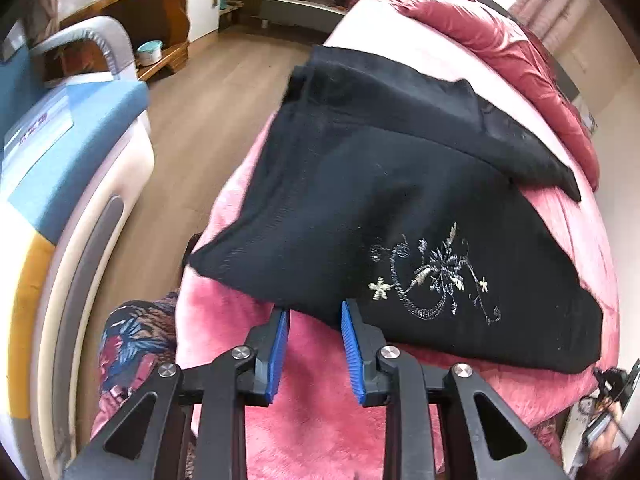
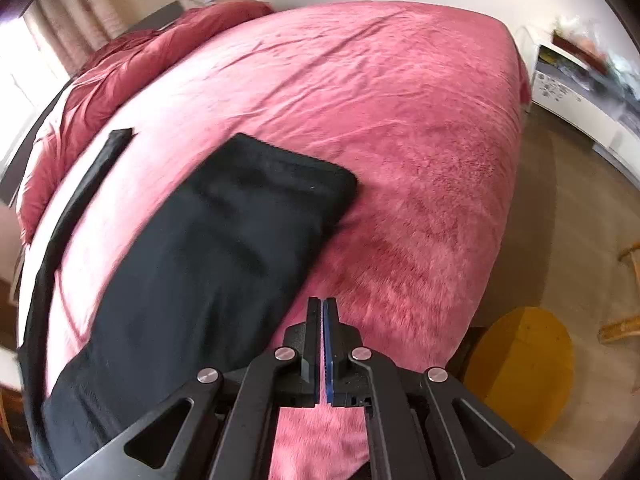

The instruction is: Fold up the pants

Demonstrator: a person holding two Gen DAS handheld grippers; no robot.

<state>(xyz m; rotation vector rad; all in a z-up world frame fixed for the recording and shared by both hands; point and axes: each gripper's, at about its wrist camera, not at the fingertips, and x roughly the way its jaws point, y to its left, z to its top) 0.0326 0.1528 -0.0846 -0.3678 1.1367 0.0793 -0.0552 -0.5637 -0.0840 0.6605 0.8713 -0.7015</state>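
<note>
This is a home bedroom. A wide bed covered by a pink plush blanket fills most of both views, with a red duvet bunched at its far side. Wood-look flooring, a wooden shelf unit and curtains surround it.

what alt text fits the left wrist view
Black pants with a silver floral embroidery lie partly folded on a pink bed. The open left gripper sits at their near edge, holding nothing, with wood floor at left.
</note>
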